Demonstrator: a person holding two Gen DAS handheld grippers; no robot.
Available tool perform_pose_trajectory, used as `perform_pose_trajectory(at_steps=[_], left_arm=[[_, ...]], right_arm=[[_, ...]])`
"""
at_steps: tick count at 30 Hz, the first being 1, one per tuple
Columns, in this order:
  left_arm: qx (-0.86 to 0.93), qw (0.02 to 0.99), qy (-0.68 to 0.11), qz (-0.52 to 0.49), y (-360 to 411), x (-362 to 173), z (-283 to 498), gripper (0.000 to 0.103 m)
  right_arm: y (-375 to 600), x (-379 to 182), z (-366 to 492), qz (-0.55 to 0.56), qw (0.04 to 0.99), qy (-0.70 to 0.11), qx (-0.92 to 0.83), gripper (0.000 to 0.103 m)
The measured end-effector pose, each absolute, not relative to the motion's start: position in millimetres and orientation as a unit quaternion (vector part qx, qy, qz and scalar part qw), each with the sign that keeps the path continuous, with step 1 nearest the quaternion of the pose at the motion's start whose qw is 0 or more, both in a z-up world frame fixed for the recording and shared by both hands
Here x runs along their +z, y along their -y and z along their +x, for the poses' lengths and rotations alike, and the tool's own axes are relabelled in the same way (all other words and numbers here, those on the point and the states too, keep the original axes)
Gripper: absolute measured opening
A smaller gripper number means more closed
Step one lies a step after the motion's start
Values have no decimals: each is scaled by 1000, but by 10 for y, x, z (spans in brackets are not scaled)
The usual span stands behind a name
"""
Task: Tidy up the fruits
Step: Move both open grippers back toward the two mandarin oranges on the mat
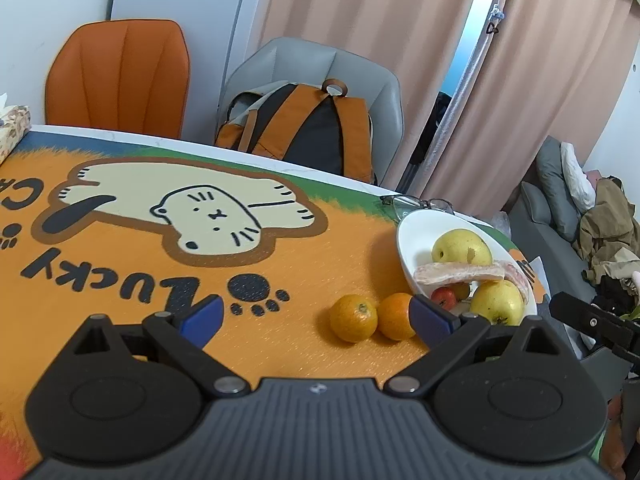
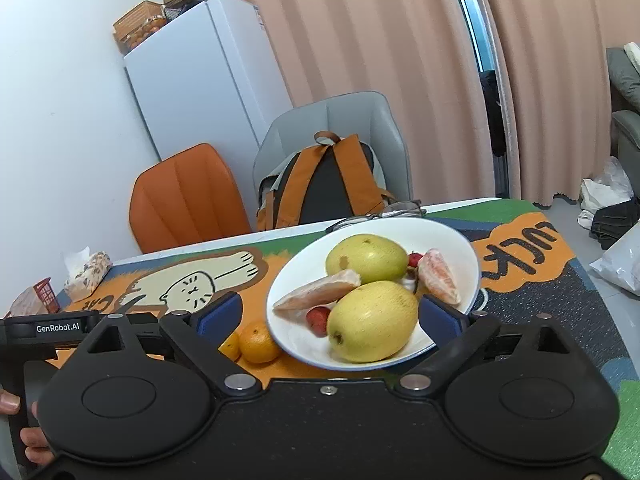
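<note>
Fruit was split between a white bowl and the bare mat of the worktop. In the bowl: two yellow-green pears, two peeled citrus segments and a few small red fruits, one partly hidden under the near pear. Two oranges lay on the mat just left of the bowl, touching each other. In the left wrist view the nearer orange sat right against the blue pad of one finger; contact could not be confirmed.

Left tool: jaws spread wide, nothing gripped, both oranges ahead of the gap, toward its right-hand finger. Right tool: jaws spread wide, empty, fingers flanking the near side of the bowl, near pear between the pads but not pressed.

Eyeglasses lay on the worktop just behind the bowl. A tissue pack and a small red basket stood at the far left. Beyond the worktop: an orange chair, a grey chair carrying a backpack, a white fridge, pink curtains.
</note>
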State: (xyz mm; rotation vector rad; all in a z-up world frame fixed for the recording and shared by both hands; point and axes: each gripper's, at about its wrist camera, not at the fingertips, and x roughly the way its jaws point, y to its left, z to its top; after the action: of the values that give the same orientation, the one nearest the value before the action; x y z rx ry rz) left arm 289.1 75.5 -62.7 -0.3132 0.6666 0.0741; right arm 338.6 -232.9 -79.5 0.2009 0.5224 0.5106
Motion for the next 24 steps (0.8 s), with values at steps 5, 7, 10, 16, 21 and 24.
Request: perform_pose_trajectory(at_steps=[5,7,10,16,21,24], left_arm=[[40,934,-318,-156,-822,-645,2781,98],[46,936,-314,-152,-850,-665,2722,98],[50,935,-315,-156,-904,-696,2667,98],[47,933,-319,-159,-942,-746,2602,98],[44,932,-326,-152,-935,-809,2563,98],[45,932,-325,-154,-935,-829,2569,98]], right_arm=[[2305,-820,3317,99,929,-253,250,100],[2304,-854,3275,101,929,-253,249,101],[2298,-916,3226,102,929,-258,247,102],[2275,-990,3162,101,927,-267,244,102],[2205,-1050,3159,99,923,-280,243,102],[2142,-1060,3148,95,920,-283,253,102]])
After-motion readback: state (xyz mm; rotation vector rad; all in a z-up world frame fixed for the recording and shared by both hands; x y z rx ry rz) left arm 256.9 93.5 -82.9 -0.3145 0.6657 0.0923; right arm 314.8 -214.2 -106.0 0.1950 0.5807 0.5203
